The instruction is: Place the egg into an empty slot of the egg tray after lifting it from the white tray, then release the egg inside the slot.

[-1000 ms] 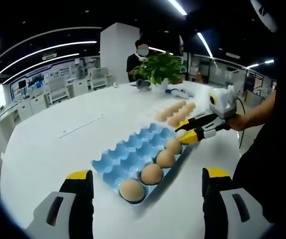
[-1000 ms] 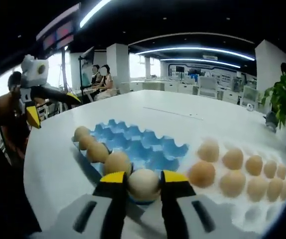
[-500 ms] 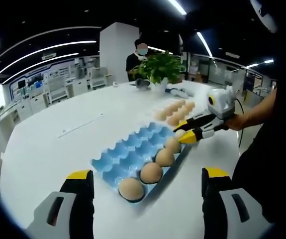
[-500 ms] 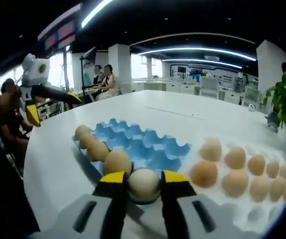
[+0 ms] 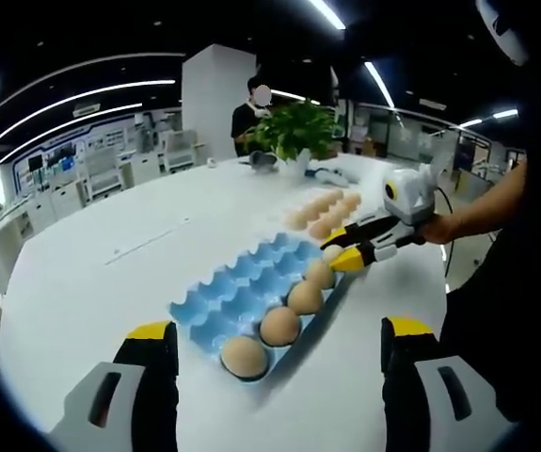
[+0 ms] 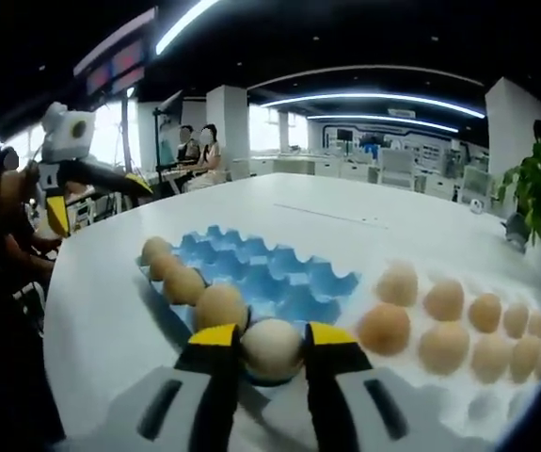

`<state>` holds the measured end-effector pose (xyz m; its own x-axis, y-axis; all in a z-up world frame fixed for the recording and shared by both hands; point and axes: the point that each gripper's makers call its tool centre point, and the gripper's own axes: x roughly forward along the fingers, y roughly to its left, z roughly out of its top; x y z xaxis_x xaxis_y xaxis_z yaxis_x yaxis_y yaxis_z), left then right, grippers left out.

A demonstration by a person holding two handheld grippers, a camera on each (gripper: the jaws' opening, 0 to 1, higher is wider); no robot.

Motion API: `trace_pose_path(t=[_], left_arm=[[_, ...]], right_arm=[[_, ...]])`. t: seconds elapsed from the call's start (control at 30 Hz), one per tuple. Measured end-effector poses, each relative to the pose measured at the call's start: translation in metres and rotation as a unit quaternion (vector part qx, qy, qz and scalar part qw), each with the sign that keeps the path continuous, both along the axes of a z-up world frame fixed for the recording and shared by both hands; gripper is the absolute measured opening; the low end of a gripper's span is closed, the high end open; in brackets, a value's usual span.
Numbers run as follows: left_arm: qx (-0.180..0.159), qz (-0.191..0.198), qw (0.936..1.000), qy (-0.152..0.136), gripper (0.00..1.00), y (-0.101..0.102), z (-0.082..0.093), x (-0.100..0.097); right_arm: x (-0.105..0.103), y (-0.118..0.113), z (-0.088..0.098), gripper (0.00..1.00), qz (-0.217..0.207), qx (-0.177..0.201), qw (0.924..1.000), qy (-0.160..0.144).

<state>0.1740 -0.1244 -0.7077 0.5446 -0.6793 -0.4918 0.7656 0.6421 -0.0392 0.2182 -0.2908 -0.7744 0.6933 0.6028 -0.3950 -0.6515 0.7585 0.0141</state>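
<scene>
A blue egg tray (image 5: 242,280) lies on the white table, with several brown eggs in a row along its near edge. At the row's far end my right gripper (image 5: 339,255) is shut on a pale egg (image 5: 331,252) right over the tray's end slot. In the right gripper view that egg (image 6: 272,347) sits between the yellow-tipped fingers (image 6: 215,341), low over the blue egg tray (image 6: 279,273). To its right is the white tray (image 6: 482,400) with several eggs. My left gripper (image 5: 279,329) hangs open before the tray with nothing in it, and the left gripper (image 6: 72,169) is at the upper left.
A potted plant (image 5: 294,127) stands at the table's far side with a person (image 5: 251,108) behind it. Other people (image 6: 195,146) sit at a far desk. A person's arm (image 5: 482,212) holds the right gripper at the table's right edge.
The right gripper keeps its hold on the egg at the same end of the blue tray. The left gripper view has shifted a little with the hand.
</scene>
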Motion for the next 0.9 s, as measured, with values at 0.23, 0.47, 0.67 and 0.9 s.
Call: trace_pose_path(t=[0.23, 0.47, 0.67, 0.9], left_arm=[[0.003, 0.011, 0.9999, -0.001, 0.91, -0.005, 0.003, 0.004], [0.007, 0.022, 0.9997, -0.001, 0.9, -0.01, 0.008, 0.005], [0.002, 0.026, 0.9996, 0.0, 0.9, -0.016, 0.008, 0.005], [-0.007, 0.038, 0.9992, -0.009, 0.9, -0.022, 0.018, 0.007]], right_arm=[[-0.003, -0.001, 0.0, 0.29, 0.012, 0.009, 0.9999, 0.003], [-0.01, -0.002, 0.001, 0.36, 0.026, 0.018, 0.9994, 0.016], [-0.014, -0.02, 0.009, 0.31, 0.007, 0.04, 0.9987, 0.032], [0.032, -0.067, 0.032, 0.3, -0.117, 0.059, 0.9913, -0.013]])
